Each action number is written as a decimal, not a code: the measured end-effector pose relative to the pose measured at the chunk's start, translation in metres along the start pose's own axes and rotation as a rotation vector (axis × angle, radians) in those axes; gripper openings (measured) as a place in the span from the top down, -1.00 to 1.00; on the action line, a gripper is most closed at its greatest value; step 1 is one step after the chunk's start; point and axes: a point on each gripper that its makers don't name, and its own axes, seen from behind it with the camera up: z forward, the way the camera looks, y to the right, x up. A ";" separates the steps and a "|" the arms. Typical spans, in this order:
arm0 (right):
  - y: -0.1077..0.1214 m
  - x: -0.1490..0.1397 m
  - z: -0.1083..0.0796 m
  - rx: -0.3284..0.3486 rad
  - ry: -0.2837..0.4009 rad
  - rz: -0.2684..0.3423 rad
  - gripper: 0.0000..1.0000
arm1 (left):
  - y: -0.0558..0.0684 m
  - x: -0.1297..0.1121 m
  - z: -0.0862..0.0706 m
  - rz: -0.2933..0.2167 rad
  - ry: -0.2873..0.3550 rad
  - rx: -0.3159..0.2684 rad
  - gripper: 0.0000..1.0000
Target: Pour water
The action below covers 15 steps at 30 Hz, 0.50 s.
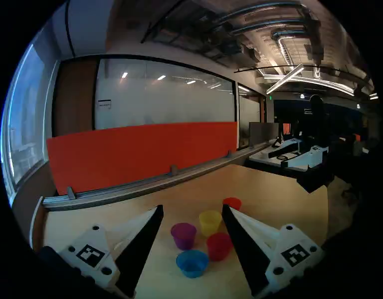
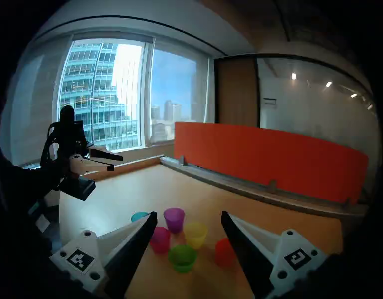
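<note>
Several small plastic cups stand bunched on the pale wooden table (image 1: 271, 194). In the left gripper view a purple cup (image 1: 184, 235), a yellow cup (image 1: 210, 222), a magenta cup (image 1: 219, 245), a blue cup (image 1: 192, 263) and an orange-red cup (image 1: 232, 203) sit just ahead of my left gripper (image 1: 191, 209), which is open and holds nothing. In the right gripper view my right gripper (image 2: 188, 215) hangs open above the same bunch: purple cup (image 2: 174, 219), yellow cup (image 2: 196, 234), magenta cup (image 2: 160, 239), green cup (image 2: 182, 257), orange-red cup (image 2: 225, 251), blue cup (image 2: 139, 217).
An orange divider panel (image 1: 141, 152) with a grey rail runs along the table's far edge. Tall windows (image 2: 106, 94) stand beyond it. The left gripper (image 2: 114, 163), held by a dark-sleeved hand, shows far left in the right gripper view. The right gripper (image 1: 291, 154) shows far right in the left gripper view.
</note>
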 end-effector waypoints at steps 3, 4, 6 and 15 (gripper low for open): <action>0.000 -0.008 0.002 0.004 -0.017 -0.005 -0.99 | 0.000 -0.010 0.002 0.001 -0.020 -0.006 -0.74; 0.000 -0.011 0.003 0.004 -0.025 -0.006 -0.99 | 0.000 -0.014 0.003 0.003 -0.029 -0.007 -0.74; 0.002 -0.017 0.005 0.003 -0.040 -0.005 -0.99 | -0.001 -0.022 0.004 0.007 -0.044 -0.008 -0.74; 0.001 -0.045 0.016 0.015 -0.095 -0.004 -0.99 | 0.000 -0.054 0.012 0.008 -0.104 -0.028 -0.74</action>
